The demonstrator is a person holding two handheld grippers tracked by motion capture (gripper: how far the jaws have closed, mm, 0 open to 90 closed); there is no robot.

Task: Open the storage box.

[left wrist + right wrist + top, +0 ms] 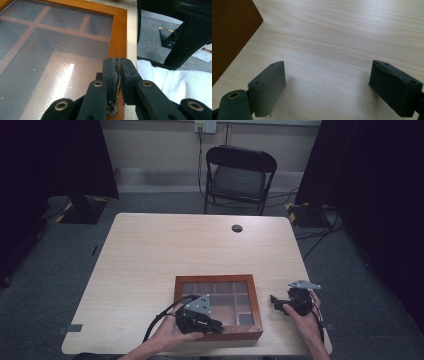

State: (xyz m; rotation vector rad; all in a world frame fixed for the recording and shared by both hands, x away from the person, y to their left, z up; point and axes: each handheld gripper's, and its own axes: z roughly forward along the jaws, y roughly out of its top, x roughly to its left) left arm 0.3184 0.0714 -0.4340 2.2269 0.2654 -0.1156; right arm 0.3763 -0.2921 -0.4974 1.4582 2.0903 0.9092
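A wooden box (218, 278) with a glass lid and several compartments lies near the table's front edge. My left gripper (212, 324) sits at the box's front rim. In the left gripper view, the left gripper (117, 63) is shut on the small brass handle (117, 75) fixed to the lid's frame (120, 30). The lid lies flat. To the right of the box, my right gripper (277, 301) hovers low over the bare table. In the right gripper view the right gripper (328, 75) stands open with nothing between its pads, and a side of the box (229, 32) shows at upper left.
The light wooden table (165, 245) has a round cable hole (237, 228) near its far edge. A black chair (239, 175) stands behind the table. Dark curtains hang on both sides. A white sleeve (175, 82) lies beside the box.
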